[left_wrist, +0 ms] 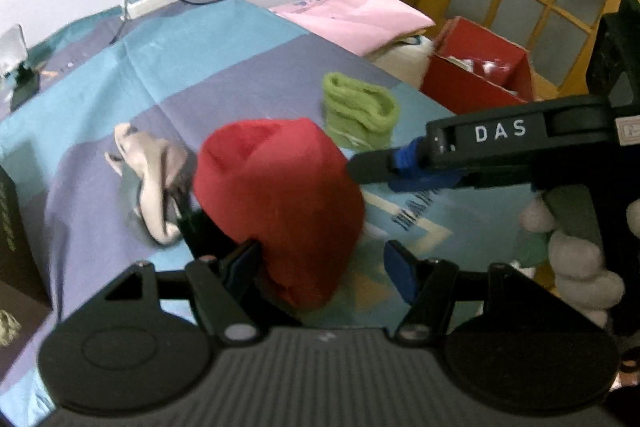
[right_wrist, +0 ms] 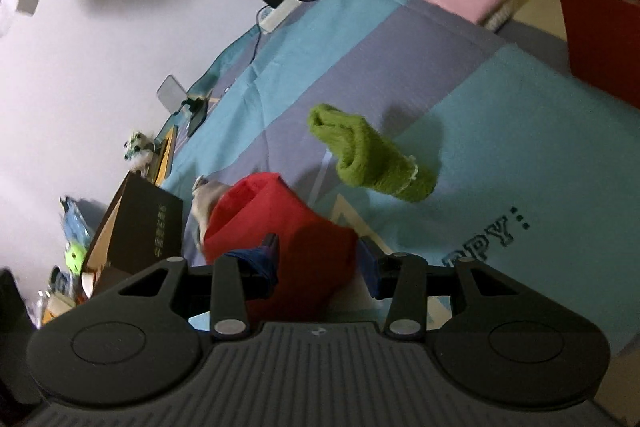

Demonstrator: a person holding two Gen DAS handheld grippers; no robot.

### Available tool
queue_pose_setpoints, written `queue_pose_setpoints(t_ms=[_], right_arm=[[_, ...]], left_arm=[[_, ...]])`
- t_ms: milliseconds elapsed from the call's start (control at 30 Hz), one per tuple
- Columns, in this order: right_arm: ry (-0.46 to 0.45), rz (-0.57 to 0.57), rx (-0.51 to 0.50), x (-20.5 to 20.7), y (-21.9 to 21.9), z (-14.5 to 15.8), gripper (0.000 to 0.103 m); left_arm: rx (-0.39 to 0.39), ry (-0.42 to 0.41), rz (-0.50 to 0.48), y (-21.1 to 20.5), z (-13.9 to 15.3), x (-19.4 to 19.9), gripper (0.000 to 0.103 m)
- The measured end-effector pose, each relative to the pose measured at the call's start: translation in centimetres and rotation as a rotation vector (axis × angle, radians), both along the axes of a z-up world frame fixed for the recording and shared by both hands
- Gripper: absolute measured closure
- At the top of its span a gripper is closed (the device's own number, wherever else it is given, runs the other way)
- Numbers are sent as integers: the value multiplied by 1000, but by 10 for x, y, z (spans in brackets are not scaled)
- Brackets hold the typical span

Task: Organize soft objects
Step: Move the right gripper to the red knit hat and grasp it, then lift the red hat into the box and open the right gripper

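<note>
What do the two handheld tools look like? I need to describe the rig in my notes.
Both are matte black plastic. Each has a ribbed grey-black base flanked by two round discs, with angled linkage arms and silver pivot pins leading to fingers with blue pads. The right tool carries white "DAS" lettering along its side; the left tool shows none. A white glove is worn.

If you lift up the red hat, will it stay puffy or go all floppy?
Probably floppy: the red hat is soft knit that already bulges and creases between the right gripper and the left gripper. It looks light for its size. It seems unlikely to roll, and should slump on the bedsheet.
</note>
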State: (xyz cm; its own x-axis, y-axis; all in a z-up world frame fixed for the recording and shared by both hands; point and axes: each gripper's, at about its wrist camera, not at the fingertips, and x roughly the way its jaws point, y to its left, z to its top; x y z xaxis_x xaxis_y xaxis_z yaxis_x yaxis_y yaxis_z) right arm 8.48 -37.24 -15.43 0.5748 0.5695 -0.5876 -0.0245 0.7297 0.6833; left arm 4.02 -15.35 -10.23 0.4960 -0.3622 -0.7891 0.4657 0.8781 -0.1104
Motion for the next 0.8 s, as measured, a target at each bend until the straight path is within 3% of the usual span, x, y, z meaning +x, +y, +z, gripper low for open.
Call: queue_pose_setpoints(t_ms=[133, 200, 267, 433, 600, 800], right_arm=[[78, 0, 85, 18, 2, -17, 75], [109, 15, 124, 22, 4, -22, 76], [111, 45, 138, 21, 9, -23, 76], [91, 89, 131, 14, 10, -12, 76], [69, 77, 167, 2, 2, 11, 76], [-59, 92, 168, -10, 14, 61, 76]], left_arm=[[26, -32, 26, -5, -4, 13, 36], [24, -25, 31, -7, -9, 18, 41], [19, -29, 19, -10, -14, 20, 48], [-4, -39, -20, -15, -15, 21, 48], [-33, -75, -46, -18, -2, 17, 48], [-106, -172, -68, -9, 37, 7, 48]])
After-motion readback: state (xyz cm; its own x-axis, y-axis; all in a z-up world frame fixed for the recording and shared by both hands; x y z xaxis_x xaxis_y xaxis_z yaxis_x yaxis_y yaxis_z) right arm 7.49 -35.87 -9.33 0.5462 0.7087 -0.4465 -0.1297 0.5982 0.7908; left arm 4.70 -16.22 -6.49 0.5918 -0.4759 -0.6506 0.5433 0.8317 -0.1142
